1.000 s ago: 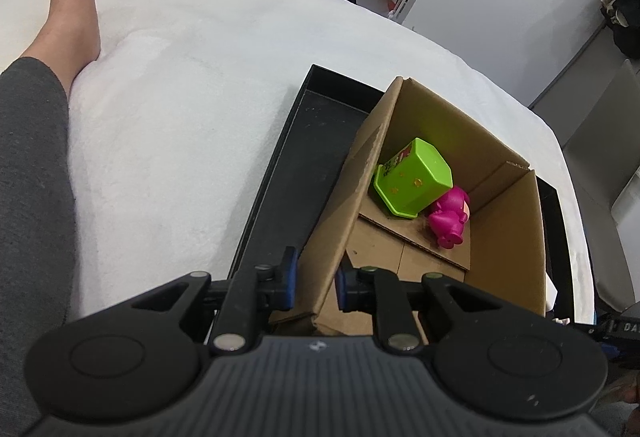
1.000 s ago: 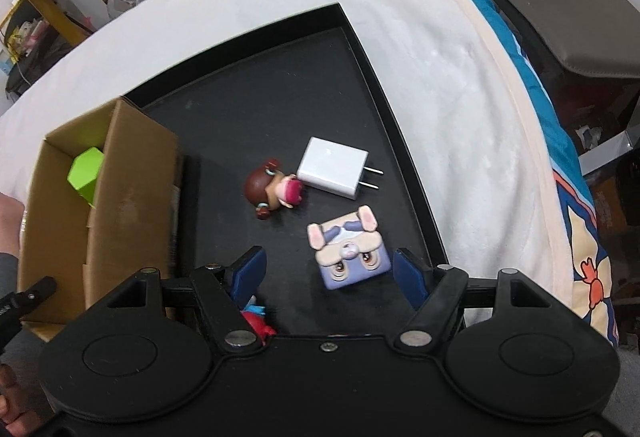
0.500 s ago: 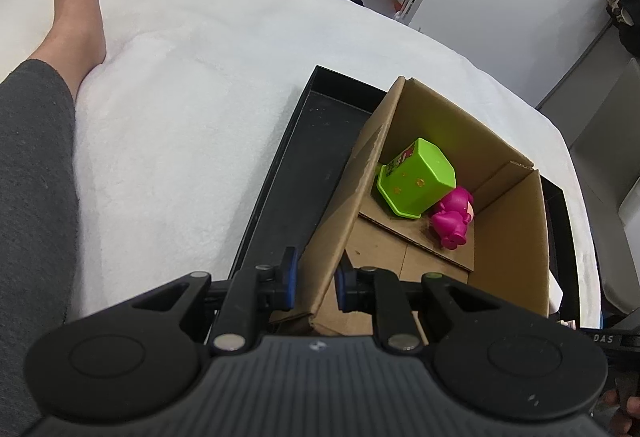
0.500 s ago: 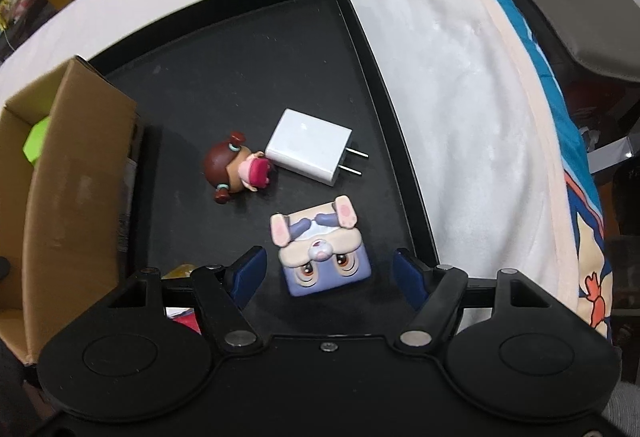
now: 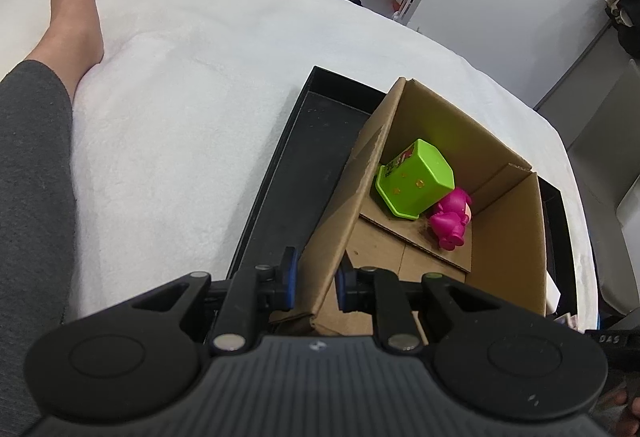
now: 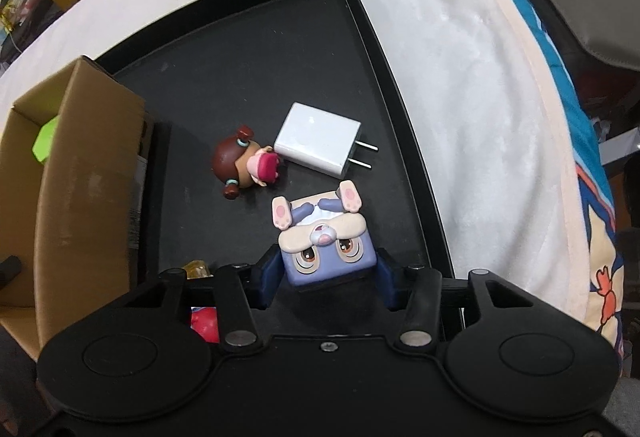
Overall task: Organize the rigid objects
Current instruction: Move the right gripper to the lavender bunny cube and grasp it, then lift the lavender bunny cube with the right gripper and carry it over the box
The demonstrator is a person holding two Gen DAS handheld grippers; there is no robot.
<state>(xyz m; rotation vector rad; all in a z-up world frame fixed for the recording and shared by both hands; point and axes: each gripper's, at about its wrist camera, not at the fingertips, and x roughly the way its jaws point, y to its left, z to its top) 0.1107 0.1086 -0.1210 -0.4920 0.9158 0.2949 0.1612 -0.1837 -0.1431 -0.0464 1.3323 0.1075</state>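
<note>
Progress: partial. The cardboard box (image 5: 504,237) on the black tray (image 6: 248,77) already contains 2 items, a green cup (image 5: 416,179) and a pink figure (image 5: 452,217). The left hand-held gripper (image 5: 314,279) is clamped on the near box wall. The right hand-held gripper (image 6: 326,275) is closing on the rabbit cube toy (image 6: 326,245), which sits between its jaws on the tray. Remaining on the tray: the doll figure (image 6: 244,167) and the white charger (image 6: 320,145), touching each other, plus small items partly hidden near the box.
</note>
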